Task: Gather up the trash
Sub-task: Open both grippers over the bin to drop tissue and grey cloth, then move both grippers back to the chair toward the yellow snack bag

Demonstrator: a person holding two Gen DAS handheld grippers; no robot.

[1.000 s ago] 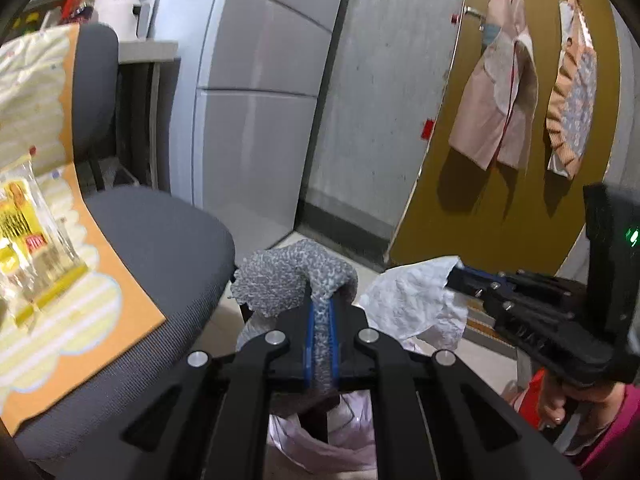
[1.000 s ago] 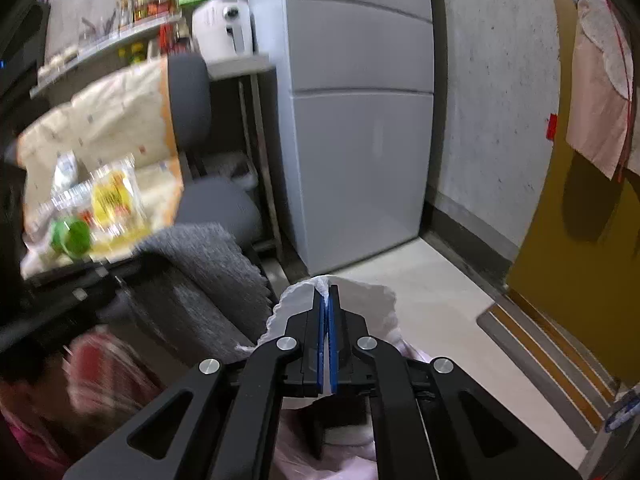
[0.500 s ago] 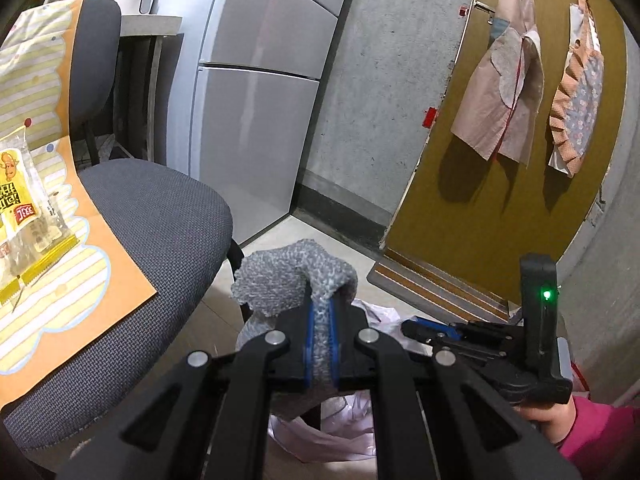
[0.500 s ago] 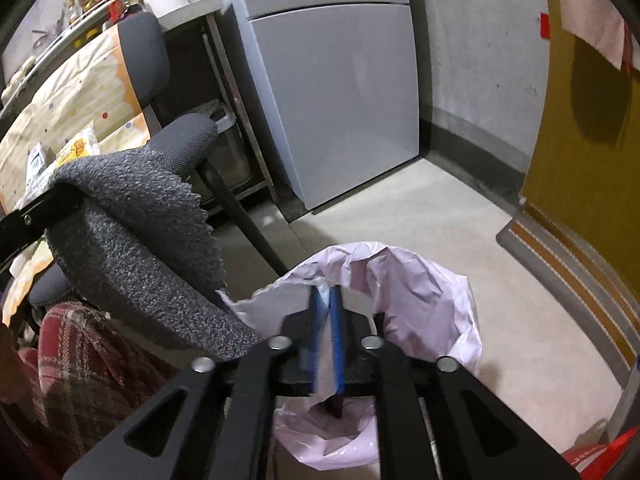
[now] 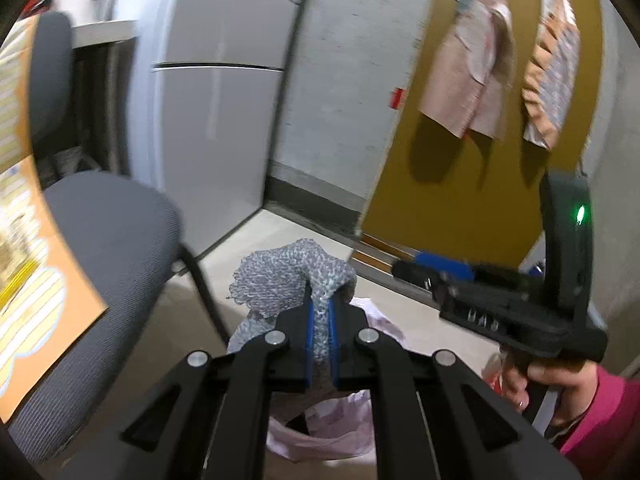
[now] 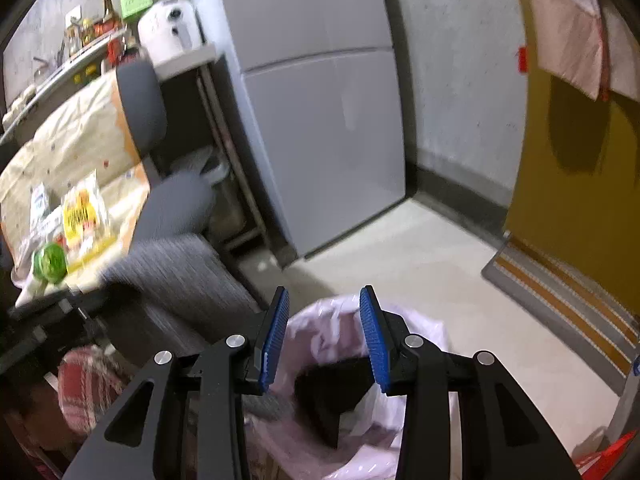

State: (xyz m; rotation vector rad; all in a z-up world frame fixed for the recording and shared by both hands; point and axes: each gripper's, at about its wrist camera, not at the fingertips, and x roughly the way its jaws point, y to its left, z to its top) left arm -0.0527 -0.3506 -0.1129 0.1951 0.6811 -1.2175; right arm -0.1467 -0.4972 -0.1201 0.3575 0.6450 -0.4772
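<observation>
My left gripper (image 5: 321, 322) is clamping a grey knitted cloth (image 5: 294, 276) between its 2 blue pads, the fabric bunching up above the fingertips and draping to their left. Directly below those fingers, a pale pink trash bag (image 5: 320, 438) is sitting open on the floor. My right gripper (image 6: 325, 334) is hovering with its 2 blue-padded fingers (image 6: 276, 330) spread wide and nothing between them; the same pink trash bag (image 6: 416, 332) is gaping just under and beyond the tips, something dark lying inside it. In the left wrist view, my right hand (image 5: 554, 380) in a pink sleeve is gripping the right tool's handle, to the right of the left fingers. Left of the fingers, a grey office chair (image 5: 108, 240) is carrying an orange and cream patterned sheet (image 5: 36, 292). Farther left in the right wrist view, a yellow snack packet (image 6: 82, 214) and a green round object (image 6: 50, 266) are lying on that sheet. Beyond the bag, a grey fridge (image 6: 320, 128) is standing against the concrete wall, with a mustard door (image 6: 580, 184) off to the right.
</observation>
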